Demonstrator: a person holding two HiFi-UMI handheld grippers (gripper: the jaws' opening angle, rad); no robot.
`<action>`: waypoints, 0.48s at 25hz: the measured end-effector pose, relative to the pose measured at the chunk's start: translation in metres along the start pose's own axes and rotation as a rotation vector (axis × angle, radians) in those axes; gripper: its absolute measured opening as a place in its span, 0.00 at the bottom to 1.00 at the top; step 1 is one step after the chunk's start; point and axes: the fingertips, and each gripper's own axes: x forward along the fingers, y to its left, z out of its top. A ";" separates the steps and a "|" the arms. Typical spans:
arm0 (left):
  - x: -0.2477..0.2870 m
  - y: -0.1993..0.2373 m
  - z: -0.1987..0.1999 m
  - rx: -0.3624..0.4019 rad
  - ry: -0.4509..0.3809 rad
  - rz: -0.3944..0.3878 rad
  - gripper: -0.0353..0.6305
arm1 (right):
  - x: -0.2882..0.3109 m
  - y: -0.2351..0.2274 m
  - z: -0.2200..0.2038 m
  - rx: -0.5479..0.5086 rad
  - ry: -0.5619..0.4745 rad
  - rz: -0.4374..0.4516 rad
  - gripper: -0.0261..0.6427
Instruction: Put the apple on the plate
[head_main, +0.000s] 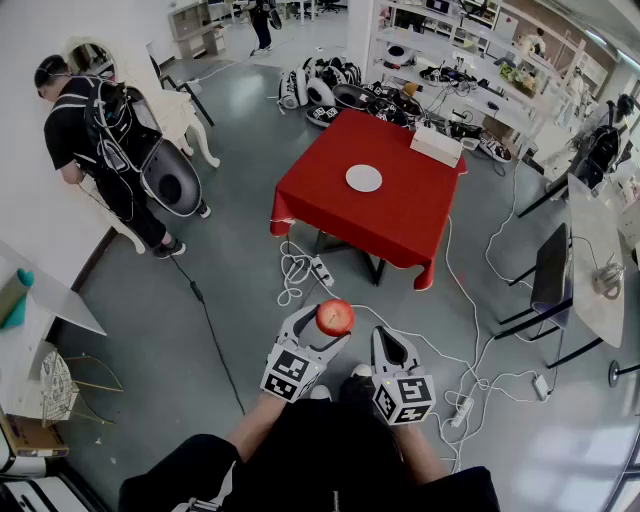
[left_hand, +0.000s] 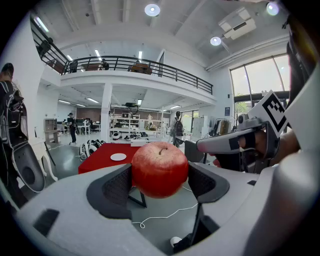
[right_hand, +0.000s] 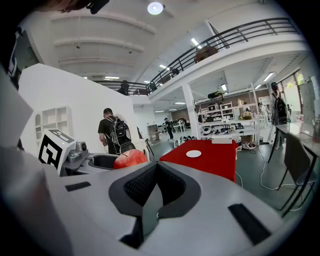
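Left tongs (head_main: 330, 326) clamp the red apple (left_hand: 160, 169), held over the floor. Right tongs (right_hand: 156, 187) just beside, closed on nothing. Well ahead, the white plate (head_main: 364, 178) sits on the red counter (head_main: 405, 220).

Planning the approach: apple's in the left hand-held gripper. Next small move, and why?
Probably step forward toward the red table, keeping the grip. The left hand-held gripper presses the apple from both sides, but the plate lies well ahead, across floor with cables.
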 end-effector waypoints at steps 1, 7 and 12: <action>0.001 0.000 -0.001 0.000 0.007 -0.002 0.59 | 0.001 0.000 0.001 0.003 -0.002 0.002 0.05; 0.002 -0.001 0.000 0.002 0.008 -0.006 0.59 | -0.001 -0.001 0.008 0.041 -0.042 0.015 0.06; 0.000 -0.002 -0.004 -0.001 0.018 -0.005 0.59 | -0.002 -0.003 0.005 0.040 -0.041 0.011 0.06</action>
